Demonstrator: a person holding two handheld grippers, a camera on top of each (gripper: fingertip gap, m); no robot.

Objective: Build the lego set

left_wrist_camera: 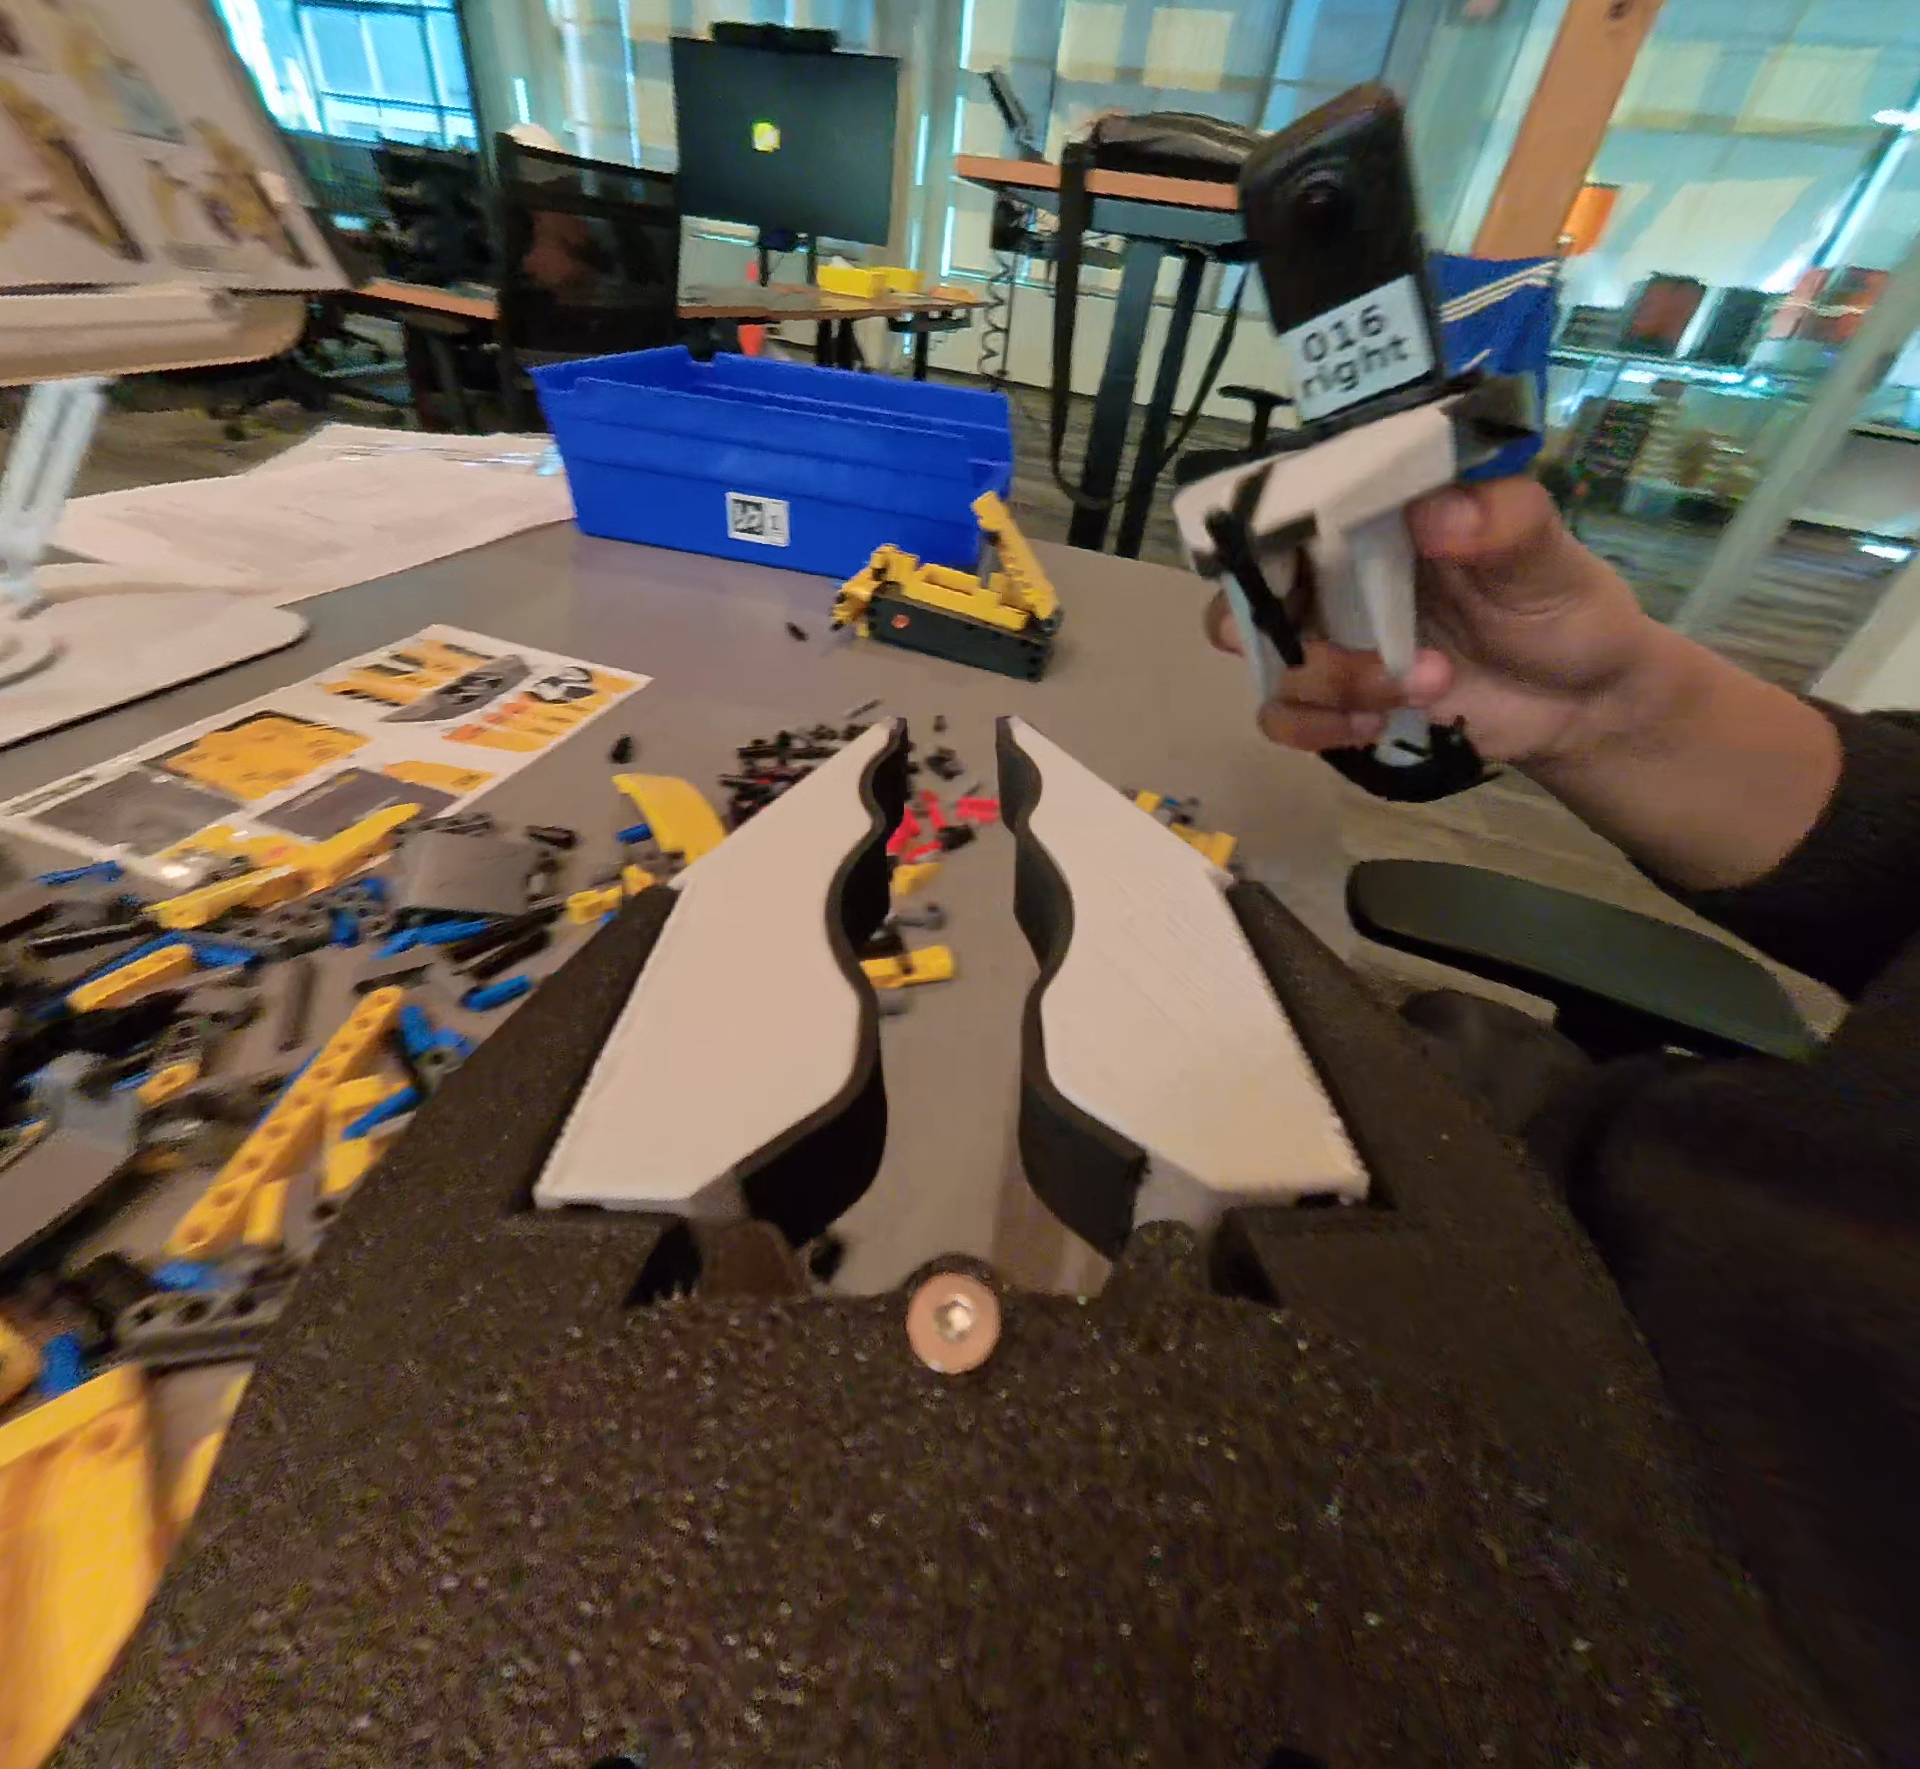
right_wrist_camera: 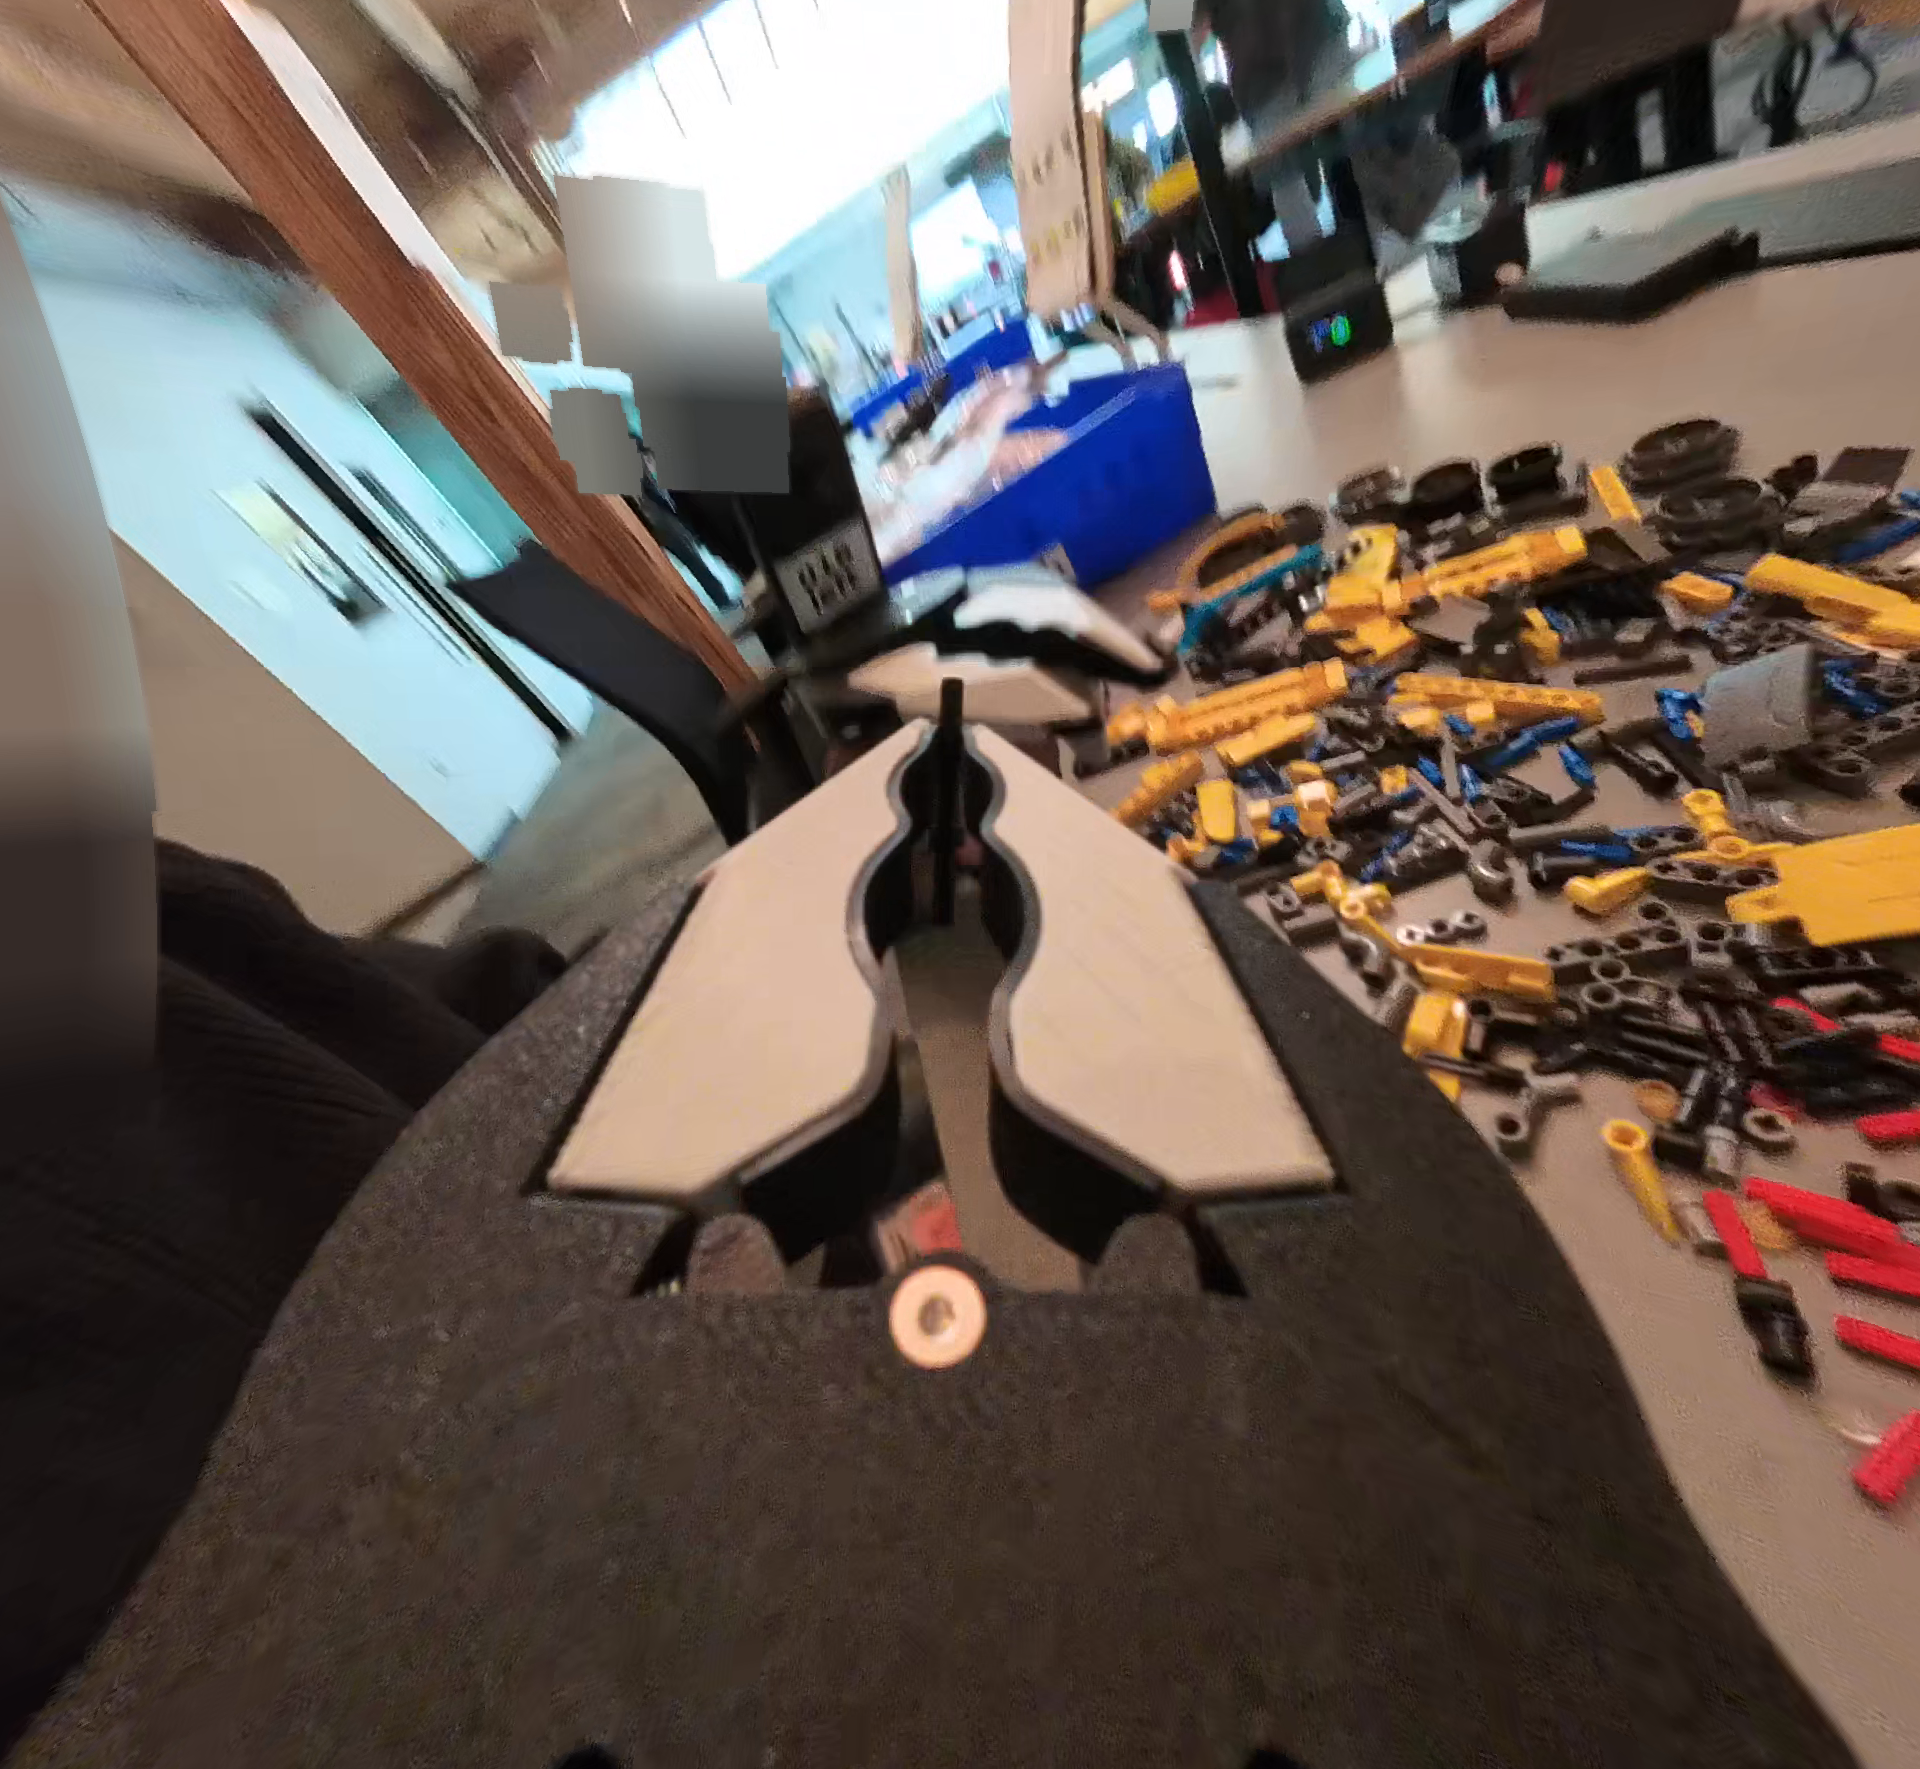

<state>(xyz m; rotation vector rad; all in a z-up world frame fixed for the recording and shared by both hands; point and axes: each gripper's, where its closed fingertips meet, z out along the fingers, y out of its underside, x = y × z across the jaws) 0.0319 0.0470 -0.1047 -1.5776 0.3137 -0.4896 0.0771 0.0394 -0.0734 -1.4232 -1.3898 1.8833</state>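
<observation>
The right hand-held gripper (right_wrist_camera: 948,732), ribbed white plastic with black wavy liners, pinches a thin black plastic axle rod (right_wrist_camera: 948,784) upright at its tips. The left hand-held gripper (left_wrist_camera: 948,732) stands narrowly parted and empty above the grey surface (left_wrist_camera: 1122,680). At its nine o'clock sprawl blurred yellow, blue and black plastic building pieces (left_wrist_camera: 291,940); at twelve, a glossy blue plastic bin (left_wrist_camera: 769,452).

Left gripper (left_wrist_camera: 948,732) hovers, jaws parted and empty; right gripper (right_wrist_camera: 948,732), raised and tilted, jaws pinched closed.
</observation>
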